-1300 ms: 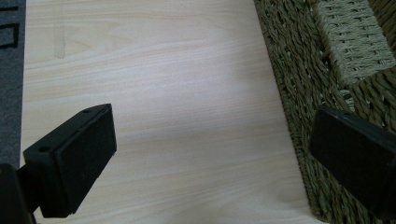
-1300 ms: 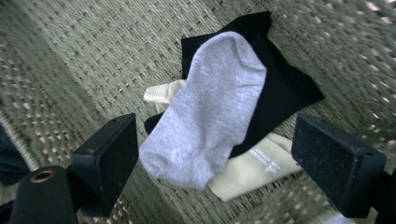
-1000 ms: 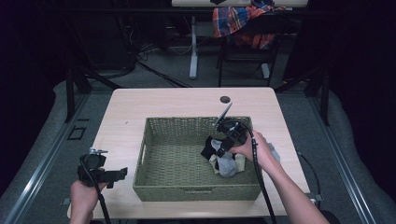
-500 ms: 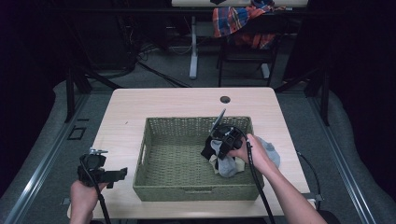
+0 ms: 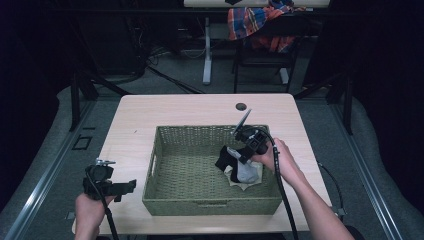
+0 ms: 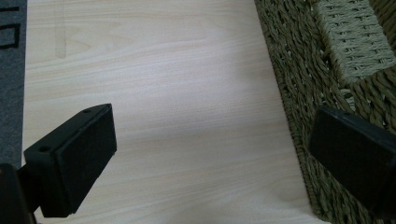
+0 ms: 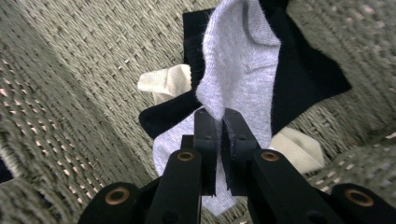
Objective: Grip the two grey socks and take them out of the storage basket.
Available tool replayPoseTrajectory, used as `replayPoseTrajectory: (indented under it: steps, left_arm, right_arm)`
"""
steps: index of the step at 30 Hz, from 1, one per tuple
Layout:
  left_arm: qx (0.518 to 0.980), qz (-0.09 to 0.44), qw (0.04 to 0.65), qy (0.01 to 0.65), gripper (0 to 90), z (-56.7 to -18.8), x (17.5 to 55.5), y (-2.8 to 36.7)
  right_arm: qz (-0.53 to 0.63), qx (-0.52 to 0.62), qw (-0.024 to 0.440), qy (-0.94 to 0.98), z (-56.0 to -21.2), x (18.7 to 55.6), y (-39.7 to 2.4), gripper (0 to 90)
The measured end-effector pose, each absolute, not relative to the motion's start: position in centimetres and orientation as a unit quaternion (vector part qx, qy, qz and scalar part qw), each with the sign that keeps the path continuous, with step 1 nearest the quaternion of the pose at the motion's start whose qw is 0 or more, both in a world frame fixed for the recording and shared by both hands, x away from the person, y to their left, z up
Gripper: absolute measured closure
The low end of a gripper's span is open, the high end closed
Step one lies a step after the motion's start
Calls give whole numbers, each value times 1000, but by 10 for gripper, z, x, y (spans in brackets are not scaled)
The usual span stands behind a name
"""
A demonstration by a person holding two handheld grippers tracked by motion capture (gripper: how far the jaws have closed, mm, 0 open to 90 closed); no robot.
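Inside the woven green basket (image 5: 165,165), at its right end, our right tongs (image 7: 219,122) have just been closing and now pinch a fold of the soft grey sock (image 7: 243,60), above black and cream cloth. Our left tongs (image 6: 210,154) gape empty over smooth counter (image 6: 163,93), left of the basket.

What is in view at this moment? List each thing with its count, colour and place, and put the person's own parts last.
wicker basket: 1, olive green, middle of table
grey sock: 1, light grey, in basket, pinched in right gripper
black sock: at least 1, black, under grey sock
cream sock: at least 1, cream, bottom of pile
table: 1, light wood, bears the basket
plaid cloth: 1, orange and blue, on furniture behind table
left gripper: 1, black, open, over table left of basket
right gripper: 1, black, shut on grey sock
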State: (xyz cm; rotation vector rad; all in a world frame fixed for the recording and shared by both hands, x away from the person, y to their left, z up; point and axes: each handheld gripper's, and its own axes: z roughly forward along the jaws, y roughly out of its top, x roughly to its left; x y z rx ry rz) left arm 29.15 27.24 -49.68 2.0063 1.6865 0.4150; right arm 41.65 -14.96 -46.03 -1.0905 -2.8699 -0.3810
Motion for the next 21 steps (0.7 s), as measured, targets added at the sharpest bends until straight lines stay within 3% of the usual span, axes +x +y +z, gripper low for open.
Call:
replayPoseTrajectory:
  steps: [21]
  left_arm:
    - [733, 154, 241, 617, 14, -497, 292, 272]
  right_arm:
    - [-171, -363, -5, -916, -403, 404, -177, 852]
